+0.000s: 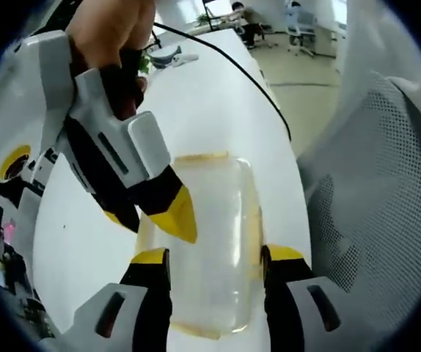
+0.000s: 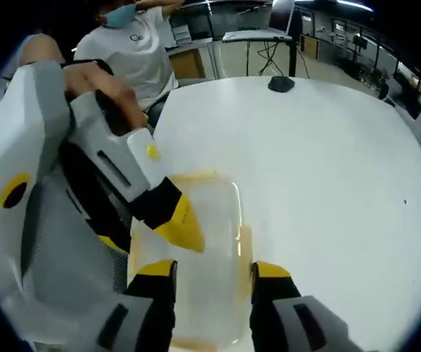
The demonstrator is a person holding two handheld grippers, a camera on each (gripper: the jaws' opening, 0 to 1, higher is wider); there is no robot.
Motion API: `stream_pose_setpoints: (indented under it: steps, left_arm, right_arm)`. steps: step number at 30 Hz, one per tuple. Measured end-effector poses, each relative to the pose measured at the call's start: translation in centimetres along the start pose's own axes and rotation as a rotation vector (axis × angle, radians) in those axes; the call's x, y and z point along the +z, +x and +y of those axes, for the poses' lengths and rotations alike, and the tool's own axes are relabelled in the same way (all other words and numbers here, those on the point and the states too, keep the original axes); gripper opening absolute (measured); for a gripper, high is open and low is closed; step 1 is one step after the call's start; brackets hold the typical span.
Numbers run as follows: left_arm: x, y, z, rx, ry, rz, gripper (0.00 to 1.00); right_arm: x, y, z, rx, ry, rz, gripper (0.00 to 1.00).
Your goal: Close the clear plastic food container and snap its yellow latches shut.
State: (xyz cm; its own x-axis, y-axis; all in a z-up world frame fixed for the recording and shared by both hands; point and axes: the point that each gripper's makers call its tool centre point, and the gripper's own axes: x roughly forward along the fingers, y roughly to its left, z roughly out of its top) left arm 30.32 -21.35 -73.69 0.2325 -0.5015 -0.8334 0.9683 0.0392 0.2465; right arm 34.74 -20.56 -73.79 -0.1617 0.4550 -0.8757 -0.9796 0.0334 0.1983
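A clear plastic food container [image 1: 210,220] lies on the white table [image 1: 196,103] with its lid on; yellow latches show at its far edge [image 1: 199,156] and right side [image 1: 255,235]. My left gripper [image 1: 218,255] is open, and its yellow-tipped jaws stand on either side of the container's near end. The right gripper [image 1: 146,218], held by a hand, comes in from the upper left with one tip on the lid. In the right gripper view the container [image 2: 207,220] lies between my open right gripper's [image 2: 212,269] jaws, and the left gripper [image 2: 146,233] touches the lid.
A grey mesh chair [image 1: 372,220] stands close to the table's right edge. A black cable [image 1: 232,66] runs across the table. A person in a white shirt [image 2: 133,44] sits behind the table, and a small black object [image 2: 280,84] lies at its far side.
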Motion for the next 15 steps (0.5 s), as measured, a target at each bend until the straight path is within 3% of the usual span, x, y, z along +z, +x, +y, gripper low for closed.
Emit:
stream_pose_setpoints:
  steps: [5,9,15]
  left_arm:
    - [0.02,0.10,0.09,-0.004,0.018,0.015,0.47]
    - [0.10,0.42,0.02,0.020,0.064,0.042,0.46]
    - [0.05,0.53,0.05,0.049,0.071,0.058,0.45]
  right_arm:
    - [-0.03,-0.01,0.06,-0.003,-0.003,0.005,0.37]
    - [0.10,0.09,0.14,0.006,-0.022,0.012,0.36]
    - [0.02,0.14,-0.10,0.022,0.004,0.019,0.34]
